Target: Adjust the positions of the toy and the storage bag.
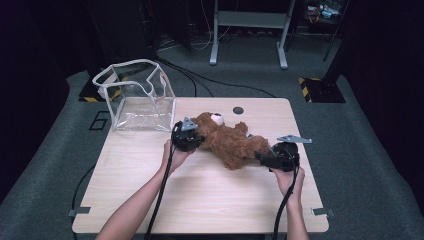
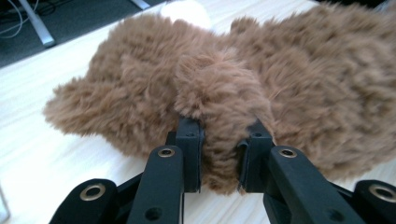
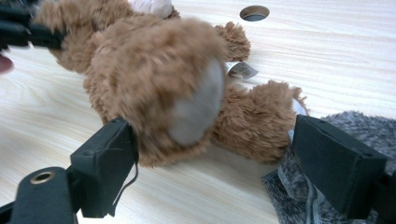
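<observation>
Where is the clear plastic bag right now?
In the high view, the clear plastic bag stands open at the table's far left corner, just behind the left gripper and the teddy bear.

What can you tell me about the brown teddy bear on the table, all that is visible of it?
The teddy bear is brown plush with shaggy fur, a pale muzzle, grey foot soles and a small sewn-in label. It lies flat on the wooden table, head toward the clear plastic bag. The left gripper is clamped on one furry limb near the head. The right gripper stands open around a foot, not pressing it. A grey furry cloth lies beside the legs.
</observation>
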`<state>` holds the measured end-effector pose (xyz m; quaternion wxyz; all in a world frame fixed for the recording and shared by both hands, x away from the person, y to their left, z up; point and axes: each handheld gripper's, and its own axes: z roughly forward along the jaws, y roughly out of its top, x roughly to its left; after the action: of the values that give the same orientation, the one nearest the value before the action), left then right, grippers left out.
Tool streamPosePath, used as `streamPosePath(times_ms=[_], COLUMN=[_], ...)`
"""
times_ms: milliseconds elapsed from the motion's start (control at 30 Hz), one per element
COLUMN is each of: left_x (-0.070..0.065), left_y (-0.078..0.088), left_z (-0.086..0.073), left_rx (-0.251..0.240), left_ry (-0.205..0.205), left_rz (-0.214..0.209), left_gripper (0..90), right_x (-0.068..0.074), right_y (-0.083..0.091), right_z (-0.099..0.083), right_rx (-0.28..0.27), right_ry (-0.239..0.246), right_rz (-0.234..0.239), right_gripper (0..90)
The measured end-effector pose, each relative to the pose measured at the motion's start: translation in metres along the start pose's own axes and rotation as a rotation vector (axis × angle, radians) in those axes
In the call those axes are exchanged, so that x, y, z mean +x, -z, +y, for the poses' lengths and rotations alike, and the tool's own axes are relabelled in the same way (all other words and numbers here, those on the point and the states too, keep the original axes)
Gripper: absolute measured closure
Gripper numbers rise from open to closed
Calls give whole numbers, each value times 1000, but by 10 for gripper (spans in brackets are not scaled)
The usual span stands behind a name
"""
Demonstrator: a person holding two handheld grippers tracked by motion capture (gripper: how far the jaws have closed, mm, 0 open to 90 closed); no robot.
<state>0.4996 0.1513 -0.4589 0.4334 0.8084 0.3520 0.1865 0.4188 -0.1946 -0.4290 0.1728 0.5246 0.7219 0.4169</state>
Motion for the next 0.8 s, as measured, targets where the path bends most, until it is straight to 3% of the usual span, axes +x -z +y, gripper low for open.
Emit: streamPosePath(times_ms=[133, 300, 567, 800], left_x=[6, 12, 18, 27], left_y=[-1, 0, 2, 0], left_z=[-10, -20, -32, -41], left_rx=[10, 16, 26, 39], left_ry=[16, 39, 46, 63], left_rz=[3, 0, -7, -4], left_gripper=[749, 748, 749, 751], right_x=[-11, -20, -15, -8], right_y=[7, -3, -34, -44], right_z=[-3, -5, -3, 1], right_rx=[-20, 47, 136, 178], right_ry=[-38, -63, -32, -2], right_rz=[-12, -33, -31, -7], right_gripper=[146, 148, 149, 148])
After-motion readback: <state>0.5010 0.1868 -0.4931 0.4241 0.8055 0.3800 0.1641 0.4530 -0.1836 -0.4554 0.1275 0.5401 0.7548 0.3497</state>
